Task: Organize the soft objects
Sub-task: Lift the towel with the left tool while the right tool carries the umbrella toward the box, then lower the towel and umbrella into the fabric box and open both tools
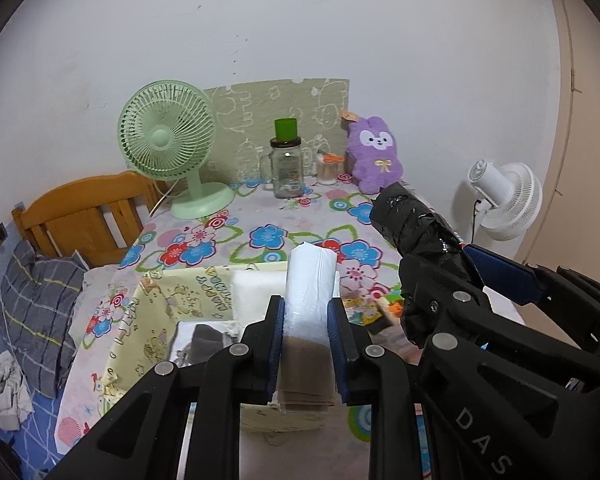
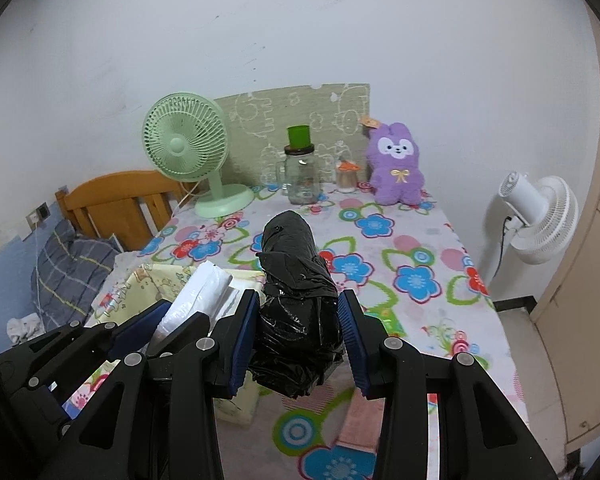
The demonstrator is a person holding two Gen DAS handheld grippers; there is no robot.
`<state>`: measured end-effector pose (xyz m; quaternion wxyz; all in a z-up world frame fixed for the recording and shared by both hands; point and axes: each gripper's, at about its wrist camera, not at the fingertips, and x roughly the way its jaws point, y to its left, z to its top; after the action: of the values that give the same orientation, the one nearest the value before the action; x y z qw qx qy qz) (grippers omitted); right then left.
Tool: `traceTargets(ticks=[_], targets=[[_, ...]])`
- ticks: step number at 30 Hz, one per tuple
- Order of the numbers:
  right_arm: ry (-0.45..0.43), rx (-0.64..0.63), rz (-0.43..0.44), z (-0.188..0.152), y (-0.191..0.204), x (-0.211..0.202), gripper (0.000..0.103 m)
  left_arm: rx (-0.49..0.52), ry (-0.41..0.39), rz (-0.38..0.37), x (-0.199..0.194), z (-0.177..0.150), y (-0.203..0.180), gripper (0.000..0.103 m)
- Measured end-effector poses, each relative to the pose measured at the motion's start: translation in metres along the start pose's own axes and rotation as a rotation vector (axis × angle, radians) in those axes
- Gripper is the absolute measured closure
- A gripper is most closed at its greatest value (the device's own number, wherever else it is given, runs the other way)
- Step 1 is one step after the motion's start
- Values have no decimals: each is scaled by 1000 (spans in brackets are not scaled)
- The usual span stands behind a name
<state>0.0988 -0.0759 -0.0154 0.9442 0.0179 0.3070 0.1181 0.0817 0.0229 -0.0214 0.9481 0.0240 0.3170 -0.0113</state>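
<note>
My left gripper (image 1: 306, 320) is shut on a white roll of plastic bags (image 1: 310, 276), which sticks up between the blue pads. It hangs over a pale yellow fabric box (image 1: 132, 320) at the table's near left. Close on its right, my right gripper (image 2: 298, 320) is shut on a crumpled black roll of plastic bags (image 2: 296, 280), held above the flowered tablecloth (image 2: 420, 264). The left wrist view shows that black roll (image 1: 408, 220) at the right. In the right wrist view the white roll (image 2: 204, 292) and the box (image 2: 152, 280) are at the left.
At the back of the table stand a green desk fan (image 1: 166, 140), a glass jar with a green cup on it (image 1: 286, 172), a small container (image 1: 327, 170) and a purple plush rabbit (image 1: 376, 156). A white fan (image 2: 540, 216) stands beyond the right edge. A wooden headboard (image 1: 84, 216) and pillow (image 1: 40, 312) are on the left.
</note>
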Motion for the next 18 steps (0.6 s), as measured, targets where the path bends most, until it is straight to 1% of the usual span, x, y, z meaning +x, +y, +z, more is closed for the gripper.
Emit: traceTargets(ticks=[6,12,18], targets=[[17,-17,19,3,18,17,58,-8,3,23,10,0,21,81],[39,-36,41,4,35,35,58,-33,27,38,25,-2,42,81],[66,-48,68,1,47,53,58,-28,50,52,41,-6,55,81]])
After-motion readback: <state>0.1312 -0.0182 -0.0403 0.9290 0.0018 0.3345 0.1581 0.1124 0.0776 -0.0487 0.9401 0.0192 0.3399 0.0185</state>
